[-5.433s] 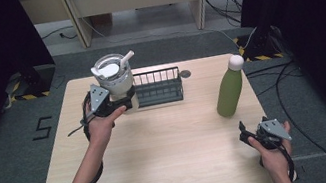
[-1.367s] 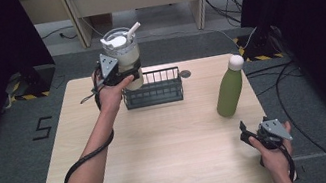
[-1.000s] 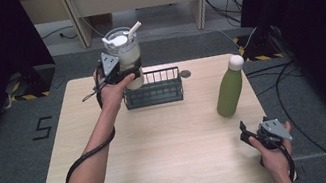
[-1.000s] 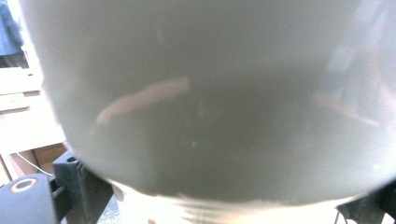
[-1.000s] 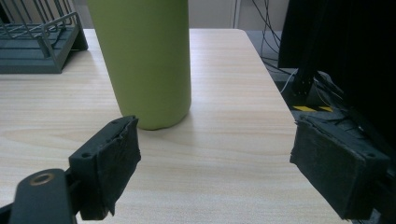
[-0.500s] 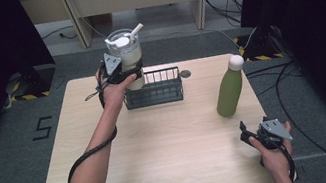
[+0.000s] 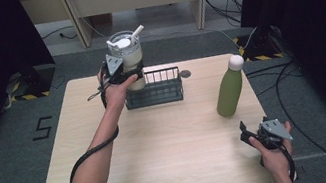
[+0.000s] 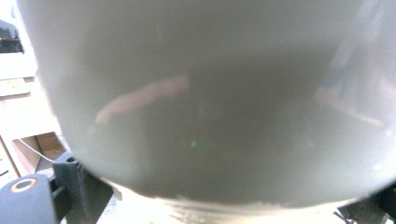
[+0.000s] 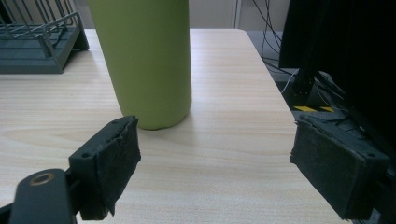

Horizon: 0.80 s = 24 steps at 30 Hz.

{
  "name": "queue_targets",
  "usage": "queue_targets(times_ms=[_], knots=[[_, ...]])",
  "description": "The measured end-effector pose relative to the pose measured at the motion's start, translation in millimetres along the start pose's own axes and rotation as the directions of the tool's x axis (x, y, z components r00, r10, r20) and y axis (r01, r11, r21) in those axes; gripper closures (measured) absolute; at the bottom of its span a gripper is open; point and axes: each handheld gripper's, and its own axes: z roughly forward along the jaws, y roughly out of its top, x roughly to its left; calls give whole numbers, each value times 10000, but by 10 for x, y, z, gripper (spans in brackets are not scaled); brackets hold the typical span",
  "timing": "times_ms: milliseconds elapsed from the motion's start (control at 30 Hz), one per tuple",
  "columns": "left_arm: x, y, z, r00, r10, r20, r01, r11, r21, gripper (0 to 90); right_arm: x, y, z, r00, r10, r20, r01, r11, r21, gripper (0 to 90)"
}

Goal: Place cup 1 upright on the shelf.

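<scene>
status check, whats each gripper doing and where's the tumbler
Left gripper shut on tumbler, held above the wire rack's left end. Right gripper open, empty, near the green bottle. Nothing blocks the rack.

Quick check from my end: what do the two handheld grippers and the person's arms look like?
Both grippers are black, each topped by a grey three-cornered plate: left gripper, right gripper. A black cable trails from each. The right gripper's jaws carry thick, worn black foam pads. The forearms are bare, with no sleeves in view.

left tool (image 7: 123,73) gripping tumbler (image 7: 129,59) above rack (image 7: 154,90)
</scene>
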Motion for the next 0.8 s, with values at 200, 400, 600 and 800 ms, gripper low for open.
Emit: queue_targets(times_ms=[200,400,600,800], knots=[[-14,-39,17,10000,-7,17,7,10000,66,90,2,0,-1,10000,-51,8,51,10000,6,151],[-27,-123,44,10000,-83,3,83,9996,261,90,2,0,-4,10000,-42,-10,42,10000,29,151],[-26,-199,71,9999,-160,-36,161,9990,421,89,-1,2,0,9999,-110,-27,110,9999,29,151],[-29,-224,84,9998,-189,-29,190,9987,463,89,5,1,0,9999,-105,-31,105,9999,31,151]])
